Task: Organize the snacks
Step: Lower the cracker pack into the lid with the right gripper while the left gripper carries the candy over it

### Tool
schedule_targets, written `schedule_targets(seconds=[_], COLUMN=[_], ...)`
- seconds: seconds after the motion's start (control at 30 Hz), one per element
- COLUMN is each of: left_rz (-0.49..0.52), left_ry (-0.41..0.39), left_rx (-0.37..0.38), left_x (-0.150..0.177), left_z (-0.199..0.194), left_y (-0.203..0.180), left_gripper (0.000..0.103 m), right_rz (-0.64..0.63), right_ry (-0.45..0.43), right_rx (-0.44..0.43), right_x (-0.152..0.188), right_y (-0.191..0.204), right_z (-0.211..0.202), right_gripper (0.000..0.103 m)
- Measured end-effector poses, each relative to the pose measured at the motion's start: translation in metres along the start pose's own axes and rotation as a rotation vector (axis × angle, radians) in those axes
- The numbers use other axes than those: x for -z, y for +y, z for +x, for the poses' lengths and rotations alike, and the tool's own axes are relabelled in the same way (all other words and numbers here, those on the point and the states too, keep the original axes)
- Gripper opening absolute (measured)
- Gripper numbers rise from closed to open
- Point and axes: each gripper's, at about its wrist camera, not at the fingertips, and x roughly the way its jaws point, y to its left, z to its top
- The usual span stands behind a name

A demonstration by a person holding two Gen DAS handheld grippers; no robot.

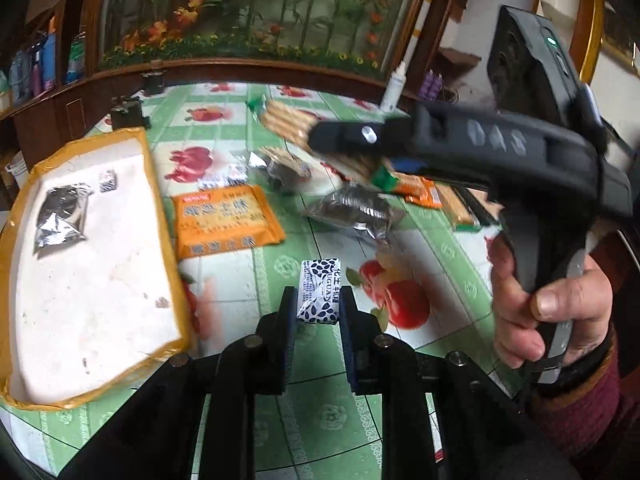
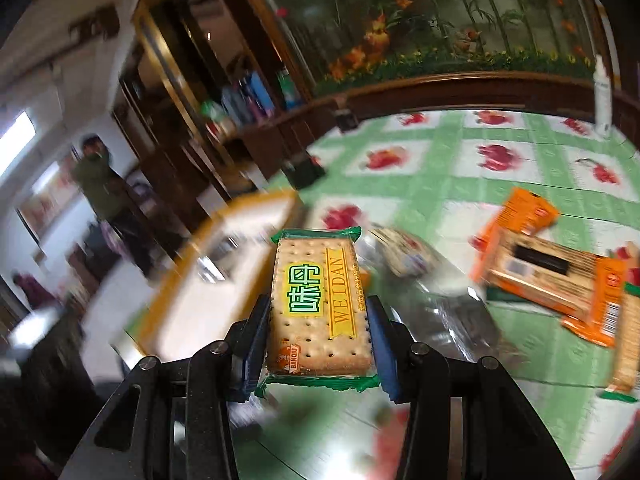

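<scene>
My left gripper (image 1: 318,300) is shut on a small white packet with a dark-blue leaf pattern (image 1: 320,276), held above the tablecloth. My right gripper (image 2: 318,306) is shut on a green-edged cracker pack (image 2: 316,280), its pads pressing both long sides. In the left wrist view that right gripper (image 1: 332,138) hovers over the snack pile with the cracker pack (image 1: 286,120) sticking out, a hand (image 1: 540,300) on its handle. The white tray with an orange rim (image 1: 156,184) lies at left and holds silver packets (image 1: 60,216) and a small patterned packet (image 1: 107,181).
Loose on the green fruit-print tablecloth (image 1: 320,408) are an orange packet (image 1: 228,220), a silver packet (image 1: 352,212) and more orange packs (image 2: 540,264). A white bottle (image 2: 602,96) stands at the table's far edge. Wooden cabinets lie behind, and a person (image 2: 96,176) stands far left.
</scene>
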Motion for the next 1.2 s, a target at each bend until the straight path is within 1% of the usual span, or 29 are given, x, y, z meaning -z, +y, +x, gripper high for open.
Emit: schedule_targets(seconds=[0.1,0.23,0.3,0.4,0.47,0.5,0.57,0.67,0.73,0.87,1.0,1.1,1.2], left_rz=[-0.019,-0.048,-0.069,-0.095,-0.125,-0.139,-0.169,-0.209,-0.232,-0.285,-0.291,-0.29,-0.279], left_ry=[-0.019,-0.05,-0.07,-0.091,-0.105,-0.112,-0.123,-0.134,-0.141,-0.135,-0.132,-0.127,-0.114], left_rx=[-0.01,-0.027,-0.039,-0.056,-0.069,-0.075,-0.099,-0.145,-0.189,-0.245,-0.291,-0.317,-0.358], left_x=[-0.003,-0.007,-0.008,-0.011,-0.011,-0.012,-0.011,-0.008,-0.005,0.004,0.008,0.013,0.016], left_z=[-0.008,-0.021,-0.028,-0.034,-0.037,-0.039,-0.042,-0.044,-0.046,-0.048,-0.049,-0.048,-0.044], left_y=[0.008,0.022,0.032,0.049,0.063,0.069,0.084,0.105,0.118,0.142,0.15,0.152,0.152], left_gripper=[0.019,0.019,0.019,0.019,0.019,0.019,0.019,0.019,0.019,0.019,0.019,0.019,0.019], right_rz=[0.028,0.093,0.138,0.16,0.115,0.08,0.062,0.046,0.03,0.005,-0.03,-0.041,-0.048], right_ry=[-0.025,-0.034,-0.021,0.013,0.03,0.039,0.051,0.055,0.058,0.077,0.11,0.129,0.145], right_rx=[-0.044,-0.111,-0.155,-0.214,-0.214,-0.196,-0.194,-0.214,-0.25,-0.294,-0.281,-0.26,-0.248], right_x=[-0.013,-0.022,-0.021,-0.014,-0.007,-0.003,0.001,0.008,0.012,0.024,0.036,0.042,0.044], right_y=[0.013,0.023,0.025,0.033,0.041,0.047,0.05,0.056,0.063,0.088,0.107,0.11,0.109], right_z=[0.014,0.039,0.056,0.076,0.08,0.083,0.085,0.083,0.083,0.092,0.109,0.118,0.125], right_gripper=[0.051,0.051,0.051,0.051,0.051,0.051,0.051,0.051,0.051,0.051,0.051,0.051,0.051])
